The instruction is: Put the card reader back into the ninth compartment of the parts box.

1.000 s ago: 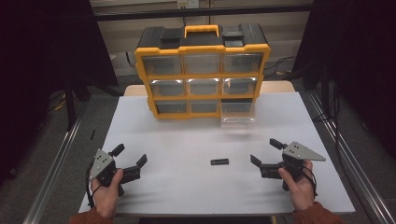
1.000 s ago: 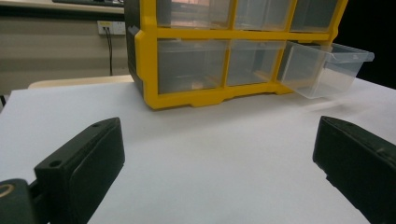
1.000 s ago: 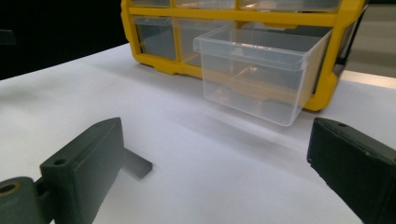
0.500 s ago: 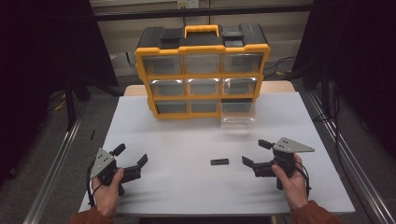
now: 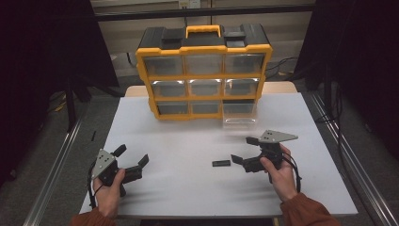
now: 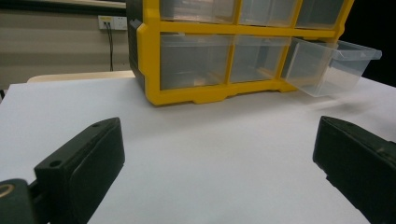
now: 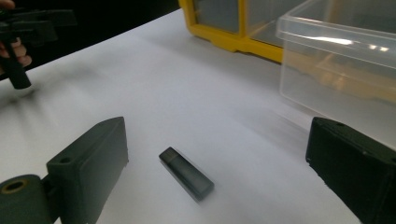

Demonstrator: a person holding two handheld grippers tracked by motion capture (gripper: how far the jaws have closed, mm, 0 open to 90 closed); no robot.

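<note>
The small black stick (image 5: 221,163) lay flat on the white table (image 5: 188,197), toward its near edge and right of the middle. The right gripper (image 5: 243,151) stood just beside it, jaws spread and holding nothing. The left gripper (image 5: 131,157) rested near the near left corner, jaws likewise spread. A clear drawer (image 5: 239,115) stuck out of the yellow organizer (image 5: 204,70) at the far edge.

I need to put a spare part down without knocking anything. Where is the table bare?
Bare: the wide stretch between the left gripper and the small black stick. Crowded: the right gripper beside that stick, with the pulled-out clear drawer under the yellow organizer.
</note>
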